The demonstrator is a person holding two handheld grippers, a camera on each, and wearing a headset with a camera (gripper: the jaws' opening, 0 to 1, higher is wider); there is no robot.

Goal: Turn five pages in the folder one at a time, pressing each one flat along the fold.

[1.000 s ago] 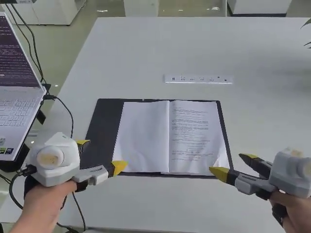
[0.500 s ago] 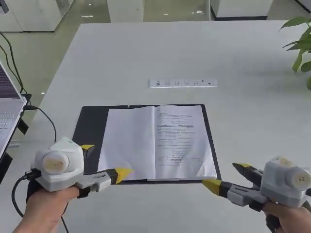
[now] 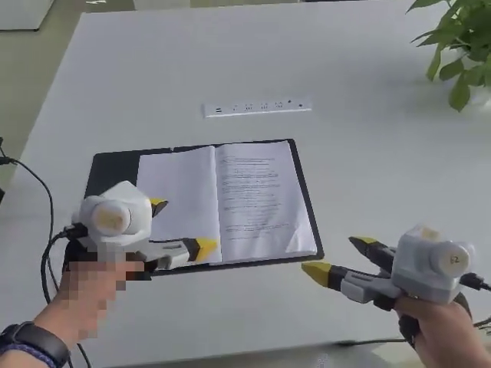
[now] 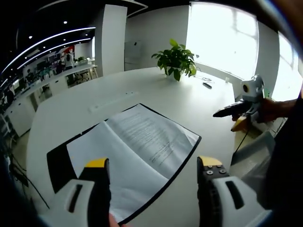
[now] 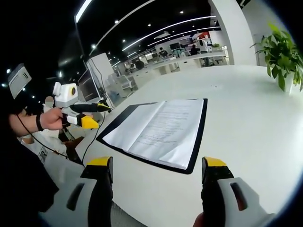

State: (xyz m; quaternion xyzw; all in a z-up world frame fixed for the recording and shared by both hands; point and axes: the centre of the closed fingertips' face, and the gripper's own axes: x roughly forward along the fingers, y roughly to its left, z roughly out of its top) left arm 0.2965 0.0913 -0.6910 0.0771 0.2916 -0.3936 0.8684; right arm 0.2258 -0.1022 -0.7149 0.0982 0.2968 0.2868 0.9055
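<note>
The head has swung right, bringing a plant into view beyond the folder; against the folder the grippers have barely shifted; the left gripper, jaws spread and empty, hovers over its near-left corner; the right gripper, likewise agape, sits just off its near-right corner; the folder lies open and flat; the likely slip is pinching several sheets with the right page, since the stacked edges lie flush.

black folder open flat, pages showing
</note>
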